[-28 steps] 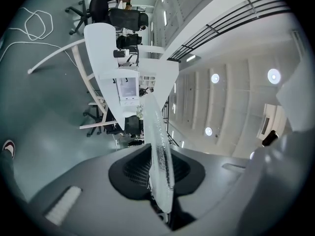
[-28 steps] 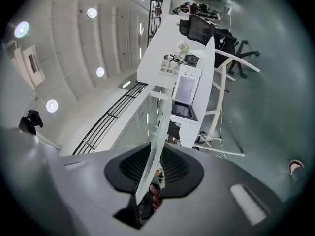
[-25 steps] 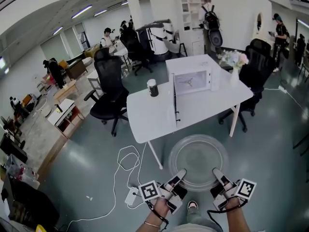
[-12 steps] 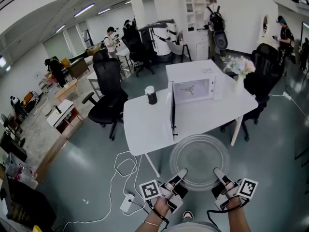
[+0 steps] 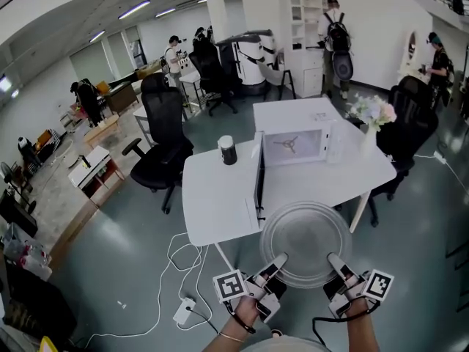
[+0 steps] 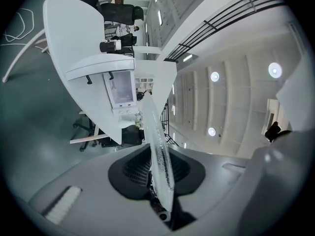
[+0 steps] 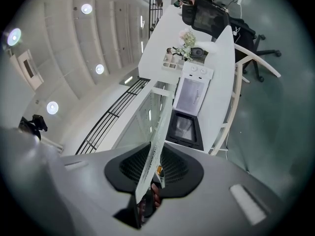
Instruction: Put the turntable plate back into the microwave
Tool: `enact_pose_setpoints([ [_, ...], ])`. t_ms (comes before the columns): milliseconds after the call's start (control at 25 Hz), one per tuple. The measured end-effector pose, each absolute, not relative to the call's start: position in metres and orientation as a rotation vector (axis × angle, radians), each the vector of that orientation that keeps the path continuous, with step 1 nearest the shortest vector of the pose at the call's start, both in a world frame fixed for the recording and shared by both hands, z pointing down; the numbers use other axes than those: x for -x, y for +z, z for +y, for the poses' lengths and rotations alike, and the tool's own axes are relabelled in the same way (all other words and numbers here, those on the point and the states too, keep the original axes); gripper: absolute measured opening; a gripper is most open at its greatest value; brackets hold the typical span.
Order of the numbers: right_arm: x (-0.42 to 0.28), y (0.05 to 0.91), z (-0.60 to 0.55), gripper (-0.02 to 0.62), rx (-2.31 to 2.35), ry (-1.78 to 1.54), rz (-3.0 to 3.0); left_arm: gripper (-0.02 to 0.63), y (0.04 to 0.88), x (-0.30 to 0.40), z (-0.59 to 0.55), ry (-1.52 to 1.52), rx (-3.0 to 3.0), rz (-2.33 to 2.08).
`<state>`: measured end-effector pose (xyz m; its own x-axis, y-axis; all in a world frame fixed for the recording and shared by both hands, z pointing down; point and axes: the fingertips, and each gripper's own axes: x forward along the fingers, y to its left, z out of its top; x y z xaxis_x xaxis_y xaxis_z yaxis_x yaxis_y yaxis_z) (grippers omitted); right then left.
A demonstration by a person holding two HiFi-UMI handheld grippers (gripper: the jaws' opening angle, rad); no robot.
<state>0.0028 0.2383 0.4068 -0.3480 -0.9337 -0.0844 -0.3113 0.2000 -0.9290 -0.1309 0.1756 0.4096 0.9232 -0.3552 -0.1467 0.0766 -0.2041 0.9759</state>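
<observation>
Where the person stands, just short of the white table point(image 5: 216, 200), the left gripper point(image 5: 278, 259) and the right gripper point(image 5: 333, 259) each pinch narrowly on the near rim of the round clear glass turntable plate point(image 5: 306, 240). Both gripper views show the glass edge-on, clamped between the pads. The plate is held roughly level, outside the oven, in front of the table's near edge and over the grey floor.

Next out, on the table: a boxy white microwave oven point(image 5: 297, 114), its hinged door point(image 5: 259, 176) swung open toward the person. The cavity is lit and a three-armed roller support point(image 5: 291, 144) lies on its floor.

Left of the oven, apart from it, a dark upright cylindrical container with a pale top point(image 5: 228, 151); its contents cannot be seen. To the right, a white vase point(image 5: 368, 141) holds pale flowers point(image 5: 372, 111).

Farthest back, a black office chair point(image 5: 165, 119).
</observation>
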Motion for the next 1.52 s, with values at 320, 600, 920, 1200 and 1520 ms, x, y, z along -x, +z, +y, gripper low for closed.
enact_pose_setpoints([
  [320,-0.038,0.410,0.224,0.071,1.180,-1.137,1.756,0.044,0.413,0.092,0.158,-0.348,-1.712,-0.194],
  [600,-0.077,0.421,0.194,0.071,1.221,-1.110,1.741,0.044,0.420,0.050,0.123,-0.329,-1.699,-0.138],
  [920,-0.129,0.417,0.159,0.072,1.278,-1.091,1.705,0.044,0.416,-0.006,0.081,-0.289,-1.685,-0.079],
  [1200,-0.166,0.423,0.117,0.072,1.278,-1.093,1.659,0.044,0.420,-0.047,0.035,-0.246,-1.678,-0.073],
  [1520,-0.200,0.432,0.065,0.072,1.270,-1.120,1.666,0.041,0.428,-0.082,-0.015,-0.231,-1.651,-0.082],
])
